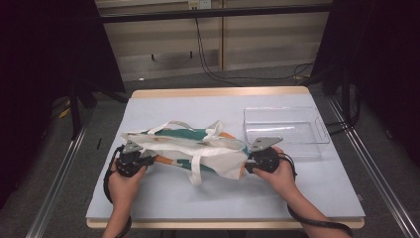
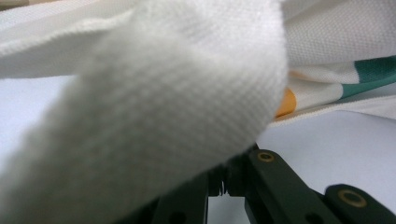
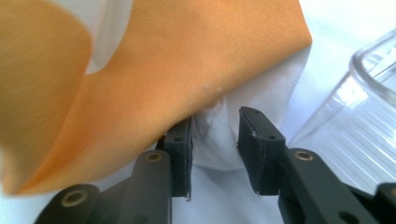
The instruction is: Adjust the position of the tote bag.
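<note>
A: So where's everything sitting? The cream canvas tote bag with green and orange print (image 1: 190, 148) lies flat on the pale blue table mat (image 1: 223, 193), stretched between the two claws.

B: Yep, left gripper (image 1: 143, 159) is at the bag's left end, right gripper (image 1: 250, 164) at its right end, cloth between each one's jaws.

A: And the clear rectangular plastic tray (image 1: 287, 130)?

B: Just behind the right gripper and a bit to its right, next to the bag's right end. Well apart from the left gripper.
</note>
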The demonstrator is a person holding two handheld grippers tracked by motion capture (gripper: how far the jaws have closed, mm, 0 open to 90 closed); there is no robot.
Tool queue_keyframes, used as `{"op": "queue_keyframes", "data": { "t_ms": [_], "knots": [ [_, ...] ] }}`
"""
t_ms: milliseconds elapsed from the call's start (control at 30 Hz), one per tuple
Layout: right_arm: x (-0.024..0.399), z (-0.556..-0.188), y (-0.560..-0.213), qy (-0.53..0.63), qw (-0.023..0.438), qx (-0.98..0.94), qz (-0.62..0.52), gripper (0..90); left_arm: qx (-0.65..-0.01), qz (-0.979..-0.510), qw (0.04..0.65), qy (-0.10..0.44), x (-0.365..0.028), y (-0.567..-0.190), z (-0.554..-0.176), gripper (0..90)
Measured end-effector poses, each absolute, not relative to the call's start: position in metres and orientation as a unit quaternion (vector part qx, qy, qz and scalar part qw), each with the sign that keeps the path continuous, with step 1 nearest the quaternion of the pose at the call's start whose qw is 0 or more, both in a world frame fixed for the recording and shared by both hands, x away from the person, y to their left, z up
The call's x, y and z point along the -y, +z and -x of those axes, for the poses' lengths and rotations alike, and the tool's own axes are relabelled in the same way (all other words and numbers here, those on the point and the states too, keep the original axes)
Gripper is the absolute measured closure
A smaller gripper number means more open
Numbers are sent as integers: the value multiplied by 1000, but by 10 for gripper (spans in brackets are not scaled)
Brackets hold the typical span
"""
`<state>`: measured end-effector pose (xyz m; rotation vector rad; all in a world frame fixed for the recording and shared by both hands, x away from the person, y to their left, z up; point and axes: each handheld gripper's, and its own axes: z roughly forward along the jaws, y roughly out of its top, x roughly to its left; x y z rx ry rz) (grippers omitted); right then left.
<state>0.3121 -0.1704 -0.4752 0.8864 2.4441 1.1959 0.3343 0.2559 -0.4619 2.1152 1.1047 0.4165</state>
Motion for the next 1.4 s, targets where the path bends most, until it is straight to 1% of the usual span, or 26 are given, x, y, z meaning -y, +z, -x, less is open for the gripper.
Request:
{"op": "queue_keyframes", "data": {
  "t_ms": [167,267,333,433,467,567,700,733,800,833,867,900,933,967,1033,1200,1267,1400],
  "knots": [
    [179,-300,-470,414,132,-847,-307,581,-429,-814,355,166,-255,-462,-335,887],
    [182,-295,-469,415,126,-847,-307,576,-427,-817,351,165,-255,-460,-336,887],
    [184,-286,-468,420,119,-849,-298,541,-428,-815,353,167,-255,-461,-337,886],
    [183,-278,-468,423,107,-853,-287,528,-428,-816,352,167,-255,-460,-338,886],
    [182,-275,-468,424,104,-854,-283,507,-429,-814,353,168,-254,-460,-338,886],
    [180,-270,-467,440,84,-851,-272,484,-427,-816,351,167,-255,-460,-338,887],
    [176,-268,-465,451,85,-848,-265,485,-429,-816,350,165,-254,-460,-338,886],
    [175,-268,-464,454,87,-845,-267,495,-428,-817,349,167,-254,-460,-338,886],
    [172,-271,-464,456,91,-844,-268,546,-428,-816,351,166,-254,-460,-337,887],
    [172,-271,-464,456,91,-844,-268,546,-428,-816,351,166,-254,-460,-337,887],
    [171,-273,-465,458,88,-844,-266,650,-426,-818,349,164,-254,-460,-337,887],
    [169,-274,-465,459,85,-844,-263,673,-429,-816,350,168,-253,-460,-336,887],
    [169,-274,-465,459,85,-844,-263,673,-429,-816,350,168,-253,-460,-336,887],
    [165,-275,-465,454,92,-849,-254,732,-425,-820,346,164,-254,-460,-335,887],
    [164,-278,-465,453,94,-850,-251,768,-429,-816,350,165,-255,-461,-333,888],
    [163,-286,-470,449,101,-850,-256,791,-425,-823,341,162,-259,-459,-325,889],
    [164,-290,-472,453,95,-847,-263,797,-426,-821,345,160,-260,-459,-321,889],
    [167,-299,-473,453,104,-842,-273,808,-428,-820,347,154,-261,-460,-314,889]
  ]
}}
